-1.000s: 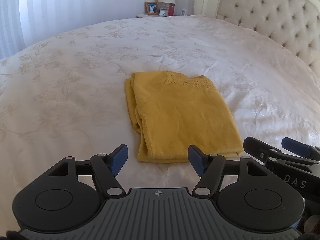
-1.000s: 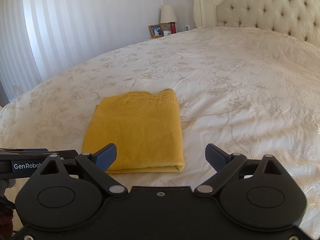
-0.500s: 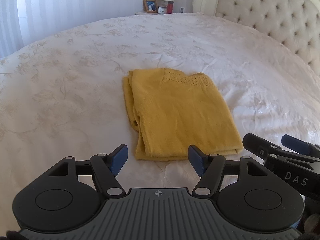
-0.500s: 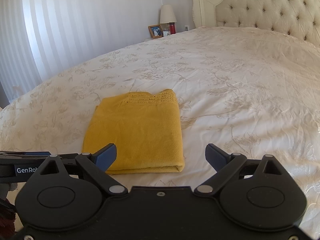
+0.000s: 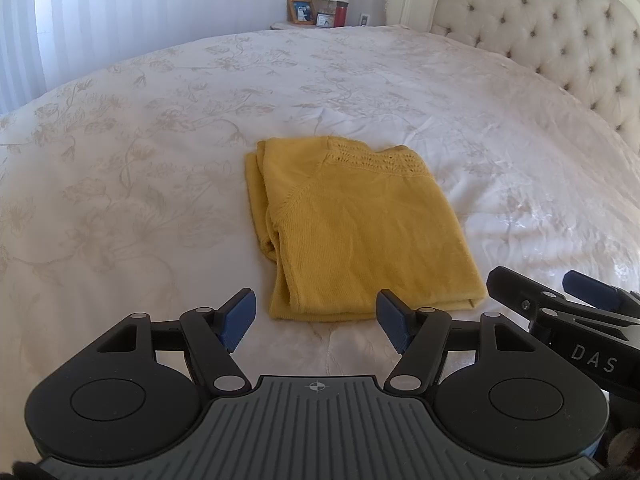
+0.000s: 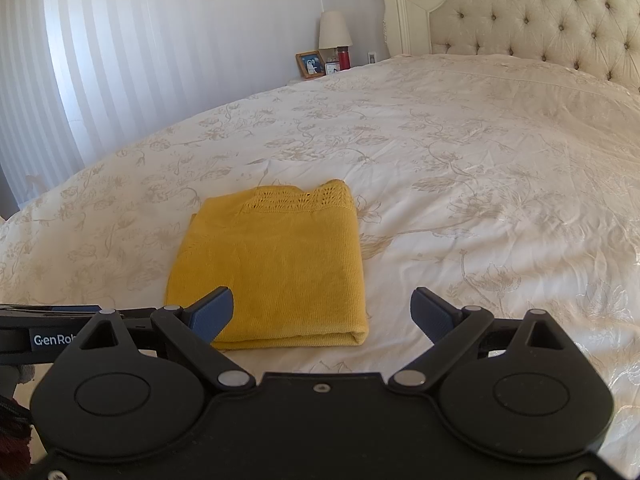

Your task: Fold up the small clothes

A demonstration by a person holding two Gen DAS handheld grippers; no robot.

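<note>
A yellow knit garment (image 5: 360, 232) lies folded into a flat rectangle on the bed; it also shows in the right wrist view (image 6: 276, 268). My left gripper (image 5: 316, 316) is open and empty, just short of the garment's near edge. My right gripper (image 6: 322, 312) is open and empty, above the garment's near right corner. The right gripper also shows at the lower right of the left wrist view (image 5: 560, 304). Part of the left gripper shows at the left edge of the right wrist view (image 6: 52, 338).
The garment rests on a cream floral bedspread (image 5: 160, 160). A tufted headboard (image 6: 540, 16) stands at the far right. A nightstand with a lamp (image 6: 334, 32), a photo frame (image 6: 310, 65) and a red jar stands beyond the bed, by a striped wall.
Both grippers have drawn back slightly from the garment and tilted, so it sits a little lower in both views. Both stay open. The garment has not moved.
</note>
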